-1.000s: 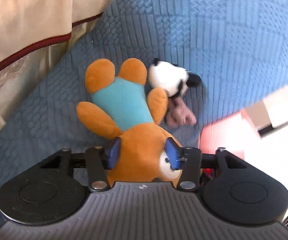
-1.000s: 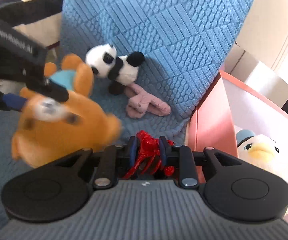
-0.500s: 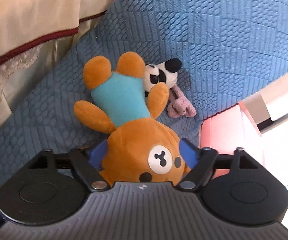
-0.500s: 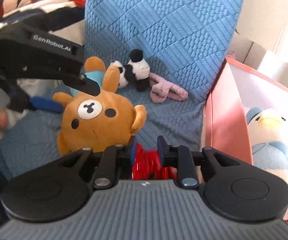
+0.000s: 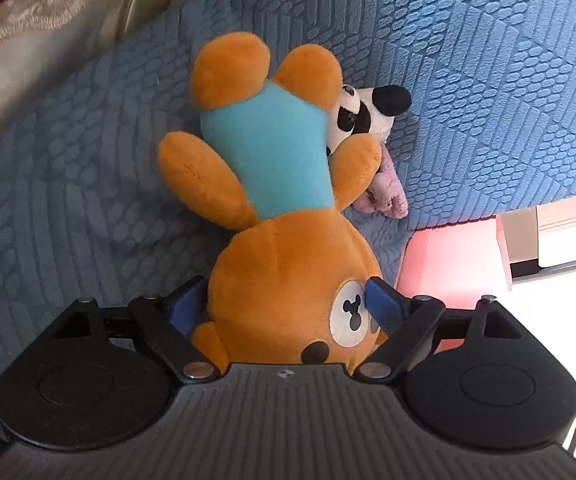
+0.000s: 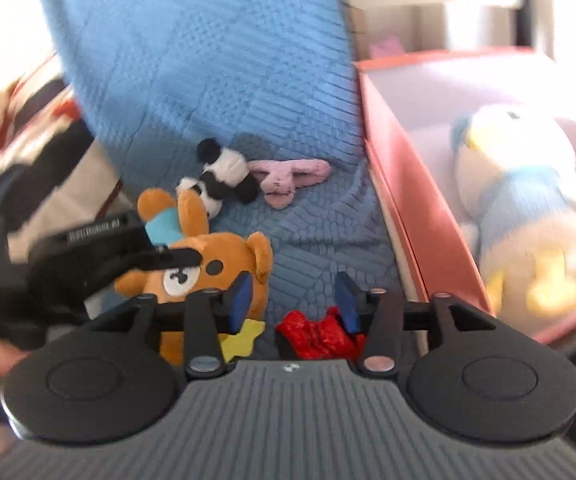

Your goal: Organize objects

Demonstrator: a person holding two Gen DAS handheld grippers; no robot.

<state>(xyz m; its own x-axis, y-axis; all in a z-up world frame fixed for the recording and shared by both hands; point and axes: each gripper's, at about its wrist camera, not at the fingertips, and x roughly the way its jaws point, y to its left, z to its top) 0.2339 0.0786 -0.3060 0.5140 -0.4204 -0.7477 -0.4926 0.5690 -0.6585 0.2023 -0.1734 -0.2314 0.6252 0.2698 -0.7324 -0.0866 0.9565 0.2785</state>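
My left gripper has just been spreading its jaws; they bracket the orange bear's head, and the pads seem at most to brush it, though that is hard to judge, so I count it let go. My right gripper has just been opening too, released, with the red toy lying low between its jaws on the blue cover. Beyond the bear lie a panda and a pink plush. The pink box holds only a penguin, so most sorting appears left
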